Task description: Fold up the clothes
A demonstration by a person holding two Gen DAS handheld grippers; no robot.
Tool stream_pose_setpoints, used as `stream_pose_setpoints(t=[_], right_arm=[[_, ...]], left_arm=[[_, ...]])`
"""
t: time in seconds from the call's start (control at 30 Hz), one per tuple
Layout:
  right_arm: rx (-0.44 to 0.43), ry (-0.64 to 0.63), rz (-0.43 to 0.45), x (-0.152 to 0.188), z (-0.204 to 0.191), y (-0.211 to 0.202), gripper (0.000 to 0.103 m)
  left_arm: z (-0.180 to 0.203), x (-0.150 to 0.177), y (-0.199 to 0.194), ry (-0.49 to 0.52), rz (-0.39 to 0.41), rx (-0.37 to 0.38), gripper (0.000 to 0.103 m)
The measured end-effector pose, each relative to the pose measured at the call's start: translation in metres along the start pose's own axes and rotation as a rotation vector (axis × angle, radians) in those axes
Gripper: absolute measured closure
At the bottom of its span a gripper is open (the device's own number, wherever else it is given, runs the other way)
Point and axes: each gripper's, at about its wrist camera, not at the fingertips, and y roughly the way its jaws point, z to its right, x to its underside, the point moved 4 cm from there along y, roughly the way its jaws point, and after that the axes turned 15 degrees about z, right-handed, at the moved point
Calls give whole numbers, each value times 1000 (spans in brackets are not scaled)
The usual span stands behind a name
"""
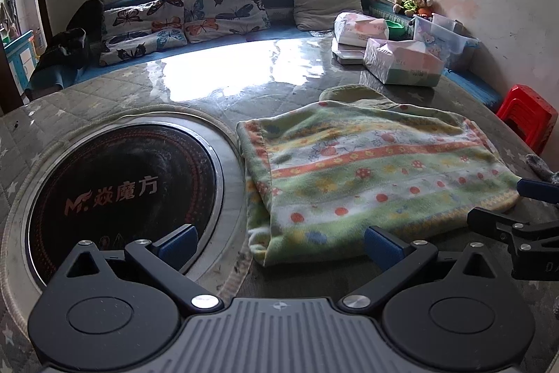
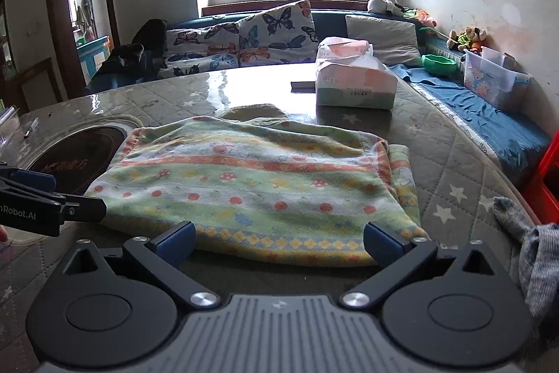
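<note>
A folded green garment (image 1: pixel 367 177) with orange stripes and mushroom prints lies flat on the quilted table cover; it also shows in the right wrist view (image 2: pixel 251 187). My left gripper (image 1: pixel 279 245) is open and empty, hovering at the garment's near left corner. My right gripper (image 2: pixel 279 242) is open and empty, just short of the garment's near hem. The right gripper shows at the right edge of the left wrist view (image 1: pixel 524 215), and the left gripper shows at the left edge of the right wrist view (image 2: pixel 35 194).
A round black cooktop (image 1: pixel 118 194) is set into the table left of the garment. Tissue packs (image 2: pixel 353 83) stand behind it. A grey sock (image 2: pixel 524 240) lies at the right edge. A red stool (image 1: pixel 527 117) stands beside the table. A cushioned bench (image 1: pixel 223 6) runs behind.
</note>
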Motion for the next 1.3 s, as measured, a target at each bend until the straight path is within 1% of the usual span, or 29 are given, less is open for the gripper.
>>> stream_pose_setpoints(t=[0.47,0.7,0.9,1.3], right_arm=[[22,0,32,6,-12,-28,0],[33,8,32,11,-17,-36,0],[40,1,28,16,-23,-44,0],[41,15,43,20,-27,-58,0]], left_arm=[[9,8,-26,40,40,17,0],[7,15,-32,22,20,30,0],[4,21,-38,24,20,25,0],[9,26,-51,28,33,43,0]])
